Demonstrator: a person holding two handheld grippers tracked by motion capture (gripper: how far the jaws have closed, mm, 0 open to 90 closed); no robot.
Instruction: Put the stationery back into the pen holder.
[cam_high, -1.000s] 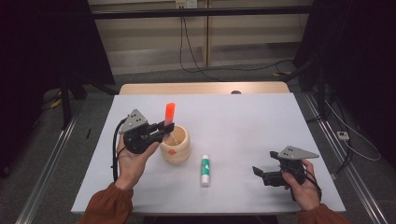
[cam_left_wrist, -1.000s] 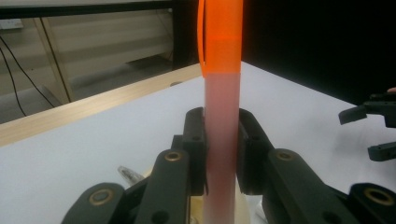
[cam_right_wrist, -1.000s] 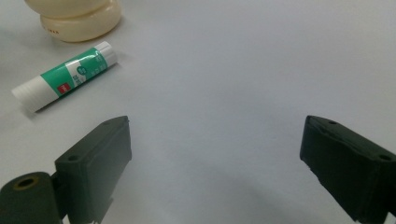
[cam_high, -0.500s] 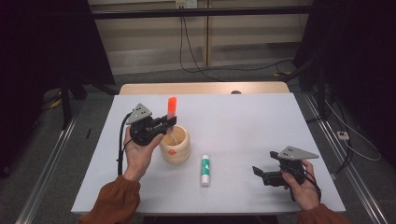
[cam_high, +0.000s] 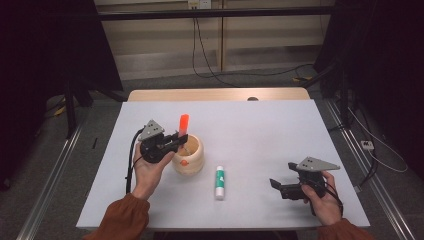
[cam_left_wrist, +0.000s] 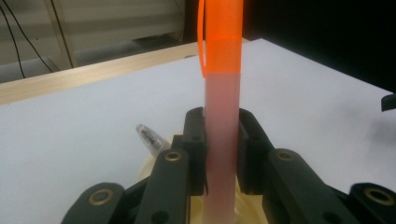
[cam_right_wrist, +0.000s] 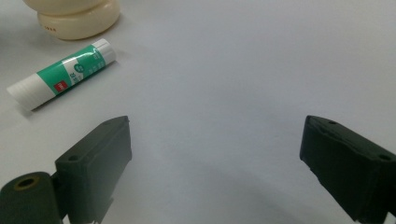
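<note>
Left hand-held gripper (cam_high: 176, 141) is pinching the upright orange marker (cam_high: 183, 125) over the cup (cam_high: 188, 155), right hand-held gripper (cam_high: 280, 187) idling spread, glue stick (cam_high: 219, 182) at its 9 o'clock.

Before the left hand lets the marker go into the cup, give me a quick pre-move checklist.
1. Left gripper jaws clamped on the orange-capped pink marker: ok.
2. Marker upright: ok.
3. Marker over the mouth of the round cream wooden cup: ok in the high view.
4. Marker tip inside the cup: cannot tell, hidden by the jaws.
5. Right gripper open, empty, away from the cup: ok.
6. Green-and-white glue stick lying on the table beside the cup, apart from it: ok.
</note>
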